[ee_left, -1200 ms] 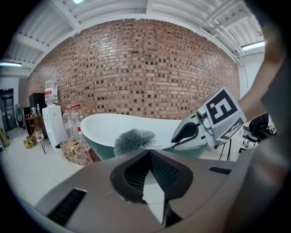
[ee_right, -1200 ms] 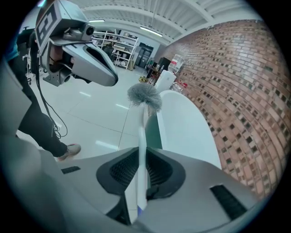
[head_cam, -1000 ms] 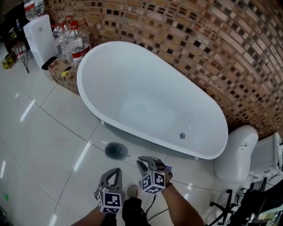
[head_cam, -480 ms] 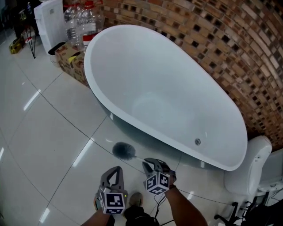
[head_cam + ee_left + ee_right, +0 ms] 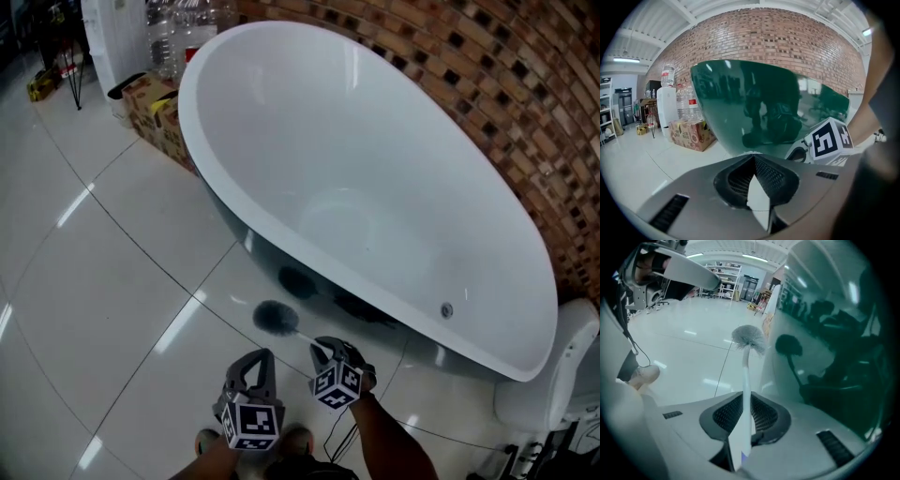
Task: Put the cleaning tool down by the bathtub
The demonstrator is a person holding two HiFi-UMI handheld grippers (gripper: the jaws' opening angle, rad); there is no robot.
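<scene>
While the left gripper hangs low over the glossy tiled floor, its jaws are pressed together with nothing between them. Cardboard boxes sit far ahead of it and to its left. Just beside it, the right gripper is clamped on the white handle of the cleaning tool. The tool's grey bristle head points out ahead of those jaws, low near the floor; contact cannot be told. The bathtub rises close ahead and to the right of that claw, its dark outer wall near the bristles.

White tiled floor bears a bathtub and cardboard boxes.
</scene>
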